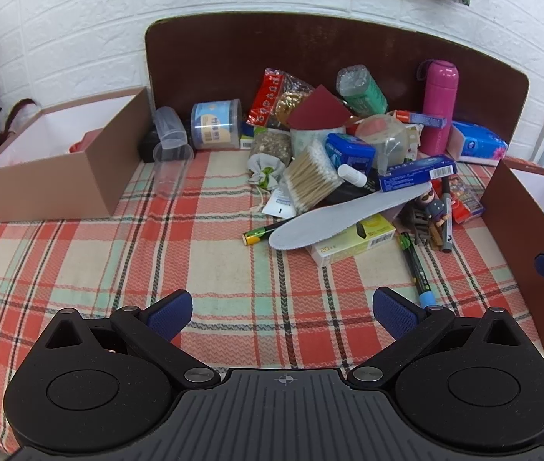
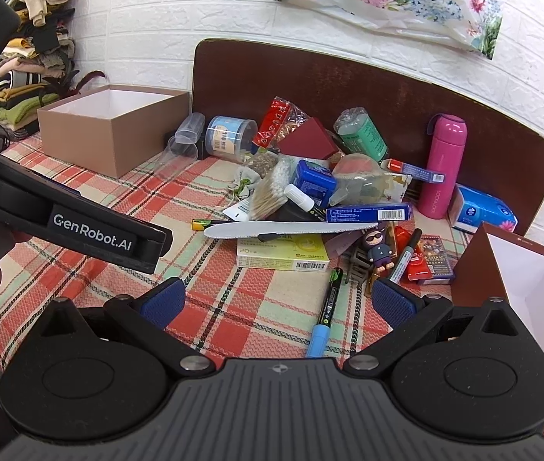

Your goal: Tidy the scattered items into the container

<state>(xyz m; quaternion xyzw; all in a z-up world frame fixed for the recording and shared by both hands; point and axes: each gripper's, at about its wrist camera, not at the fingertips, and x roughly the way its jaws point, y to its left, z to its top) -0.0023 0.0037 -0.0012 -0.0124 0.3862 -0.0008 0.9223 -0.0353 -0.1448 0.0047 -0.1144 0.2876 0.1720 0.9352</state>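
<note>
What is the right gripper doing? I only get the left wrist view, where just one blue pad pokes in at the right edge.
Observer: The right gripper is open and empty, above the plaid cloth.
Operator: Anything near its fingers?
Observer: The blue-capped marker lies on the cloth between them, cap end toward the camera.
Operator: What sits behind the tan box?
Observer: A pile of folded clothes, stacked by the wall.
</note>
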